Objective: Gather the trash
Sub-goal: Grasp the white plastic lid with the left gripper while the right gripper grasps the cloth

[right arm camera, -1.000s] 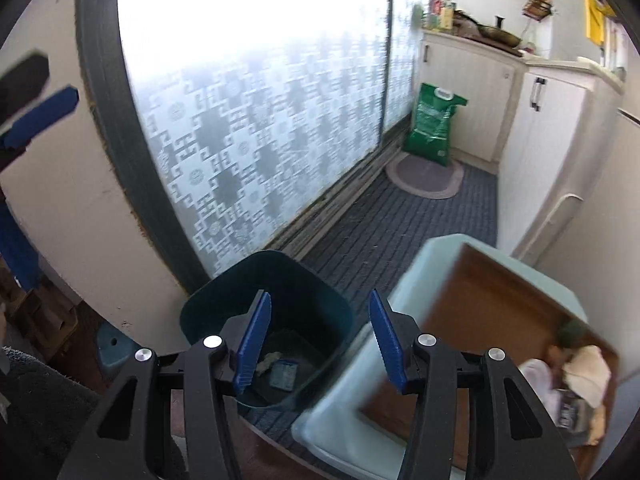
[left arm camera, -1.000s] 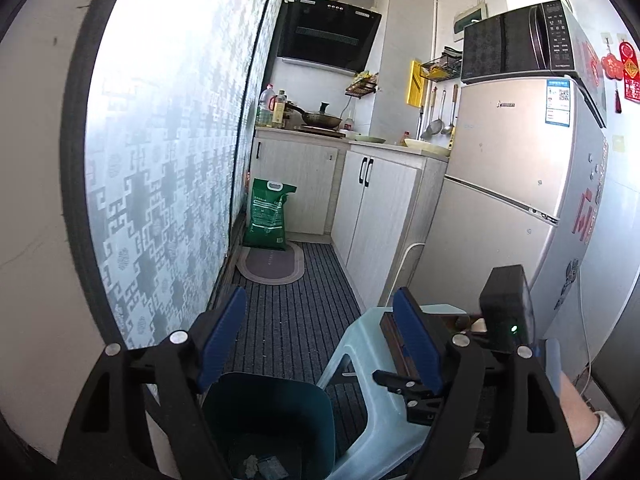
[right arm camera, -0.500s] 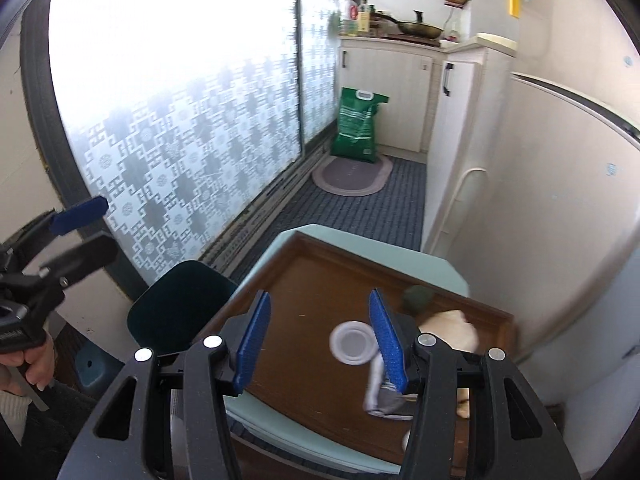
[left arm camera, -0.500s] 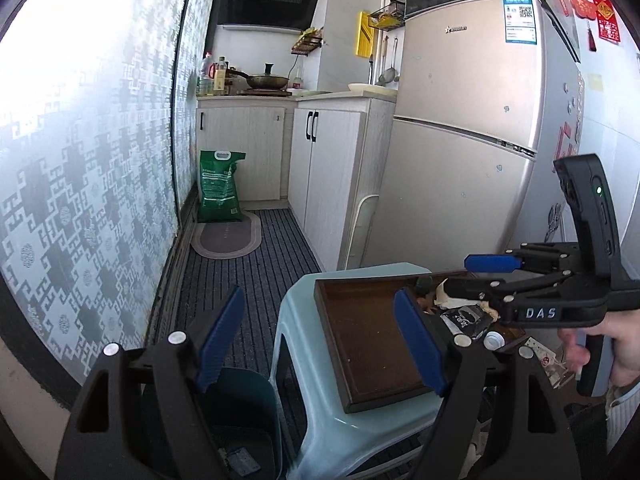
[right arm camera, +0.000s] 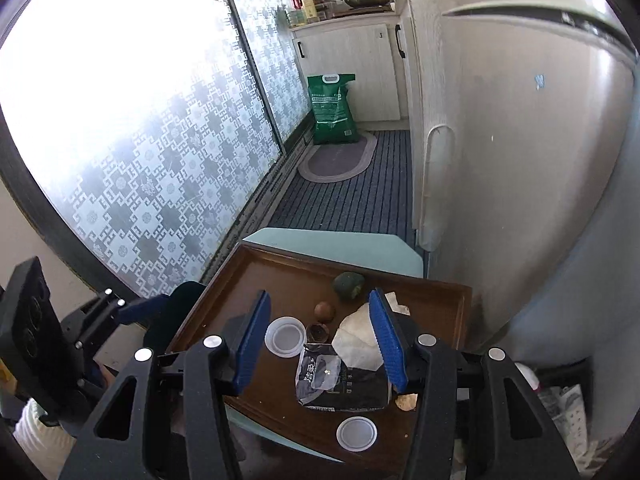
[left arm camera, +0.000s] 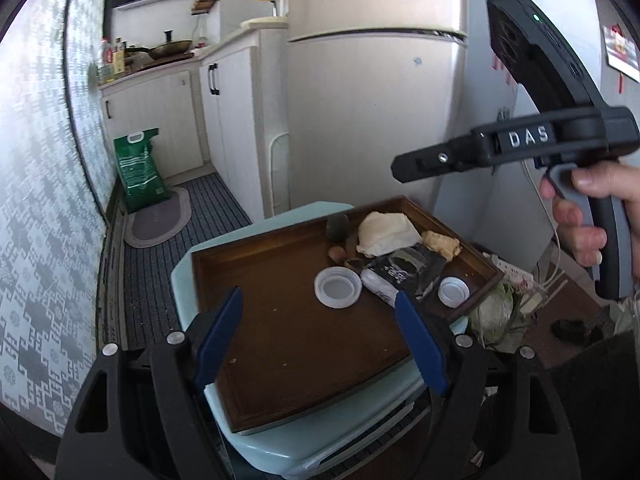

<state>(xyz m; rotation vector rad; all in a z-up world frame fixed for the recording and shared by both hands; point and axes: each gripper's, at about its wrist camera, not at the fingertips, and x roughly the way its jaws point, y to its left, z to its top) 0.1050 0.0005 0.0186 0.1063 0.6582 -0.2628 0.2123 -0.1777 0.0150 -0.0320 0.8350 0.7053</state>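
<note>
Several scraps: trash lies in a loose cluster on the brown tray [right arm camera: 448, 300], toward its far right side in the left wrist view: a black wrapper [right arm camera: 340, 380], a crumpled white tissue [right arm camera: 360, 340], two white lids [right arm camera: 285, 337], a small brown nut-like piece [right arm camera: 324, 311] and a dark green lump [right arm camera: 349, 285], possibly fruit; the view is too soft to be sure.
Support: the tray sits on a pale blue plastic stool [left arm camera: 280, 452], which serves as the tabletop.
Right gripper [right arm camera: 320, 340]: jaws apart and empty, hanging above the cluster, the wrapper and nearer lid framed between the blue pads.
Left gripper [left arm camera: 320, 336]: jaws spread wide, holding nothing, over the tray's near bare half.
What changed: a second ago both cameras looked down at the dark green bin beside the stool; now both look at the tray.
Meaning: a drop-off looks finished and another pick is about to start; most of the trash remains to be collected.
Only in left view: the person's right hand [left arm camera: 580, 216] on its gripper handle, and a second lid [left arm camera: 454, 291] near the tray's right rim.
Only in right view: the bin's dark edge [right arm camera: 188, 292] left of the tray, beside the patterned glass door [right arm camera: 160, 200].
</note>
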